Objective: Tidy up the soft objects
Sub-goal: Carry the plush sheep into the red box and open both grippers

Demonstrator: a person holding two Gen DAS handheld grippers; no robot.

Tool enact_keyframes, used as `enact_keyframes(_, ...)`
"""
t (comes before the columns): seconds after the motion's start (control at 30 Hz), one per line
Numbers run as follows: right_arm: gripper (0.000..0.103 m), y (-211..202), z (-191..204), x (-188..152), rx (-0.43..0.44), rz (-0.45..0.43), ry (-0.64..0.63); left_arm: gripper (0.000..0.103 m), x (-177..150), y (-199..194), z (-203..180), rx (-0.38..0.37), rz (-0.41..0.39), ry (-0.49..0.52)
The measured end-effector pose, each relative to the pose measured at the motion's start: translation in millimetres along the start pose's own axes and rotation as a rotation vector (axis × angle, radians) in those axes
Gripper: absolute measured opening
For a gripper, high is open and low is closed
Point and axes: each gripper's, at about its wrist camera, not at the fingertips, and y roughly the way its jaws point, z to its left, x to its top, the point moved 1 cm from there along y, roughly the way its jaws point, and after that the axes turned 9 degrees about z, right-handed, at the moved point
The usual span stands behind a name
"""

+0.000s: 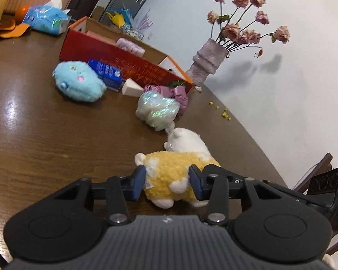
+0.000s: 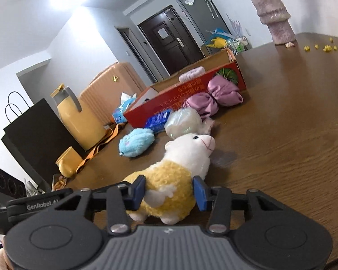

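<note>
A plush alpaca (image 1: 169,175) (image 2: 169,180) with a yellow body and white head lies on the brown table (image 1: 45,135). My left gripper (image 1: 167,183) and right gripper (image 2: 169,192) both have their blue pads pressed into its yellow body from opposite sides. Farther off lie a blue plush (image 1: 78,81) (image 2: 136,141), a shiny white puff (image 1: 156,108) (image 2: 183,121) and a purple satin bow (image 1: 180,94) (image 2: 214,94). Behind them stands an open red box (image 1: 124,60) (image 2: 191,92) with a pink fluffy item (image 1: 130,46) (image 2: 191,73) inside.
A small blue pack (image 1: 107,73) and a pale wedge sponge (image 1: 131,87) lean by the box. A vase of dried roses (image 1: 206,63) (image 2: 275,18) and yellow crumbs (image 1: 223,112) sit near the table's far edge. A yellow jug (image 2: 78,117) and black bag (image 2: 33,135) stand at the left.
</note>
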Motion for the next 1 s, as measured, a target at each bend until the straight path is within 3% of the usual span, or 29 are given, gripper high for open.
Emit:
enact_keyframes(0.13, 0.045, -11, 6, 22, -0.003, -0.048, -0.031, 0.043, 32, -2, -9, -0.041, -0.009, 0.022)
enact_keyframes(0.23, 0.045, -10, 9, 65, -0.009, -0.081, -0.101, 0.043, 83, 7, -22, -0.051, -0.025, 0.073)
enact_keyframes(0.33, 0.045, 6, 4, 132, -0.018, -0.104, -0.157, 0.043, 143, 32, -29, -0.040, -0.048, 0.101)
enact_keyframes(0.47, 0.044, 51, -20, 213, -0.028, -0.077, -0.147, 0.043, 218, 87, -12, -0.032, -0.032, 0.041)
enact_keyframes(0.53, 0.044, 83, -36, 250, -0.039, -0.044, -0.120, 0.042, 246, 117, 1, -0.020, -0.025, 0.047)
enact_keyframes(0.67, 0.044, 155, -57, 303, -0.121, 0.038, -0.148, 0.039, 289, 183, 35, 0.045, 0.037, -0.039)
enact_keyframes(0.73, 0.044, 191, -68, 318, -0.171, 0.093, -0.152, 0.039, 301, 212, 48, 0.106, 0.082, -0.045)
enact_keyframes(0.8, 0.032, 220, -73, 325, -0.268, 0.120, -0.180, 0.039, 308, 230, 55, 0.157, 0.144, -0.029)
enact_keyframes(0.9, 0.032, 233, -66, 322, -0.360, 0.111, -0.271, 0.040, 309, 225, 61, 0.162, 0.128, 0.016)
enact_keyframes(1.0, 0.032, 231, -57, 321, -0.395, 0.094, -0.314, 0.041, 309, 205, 60, 0.187, 0.093, 0.061)
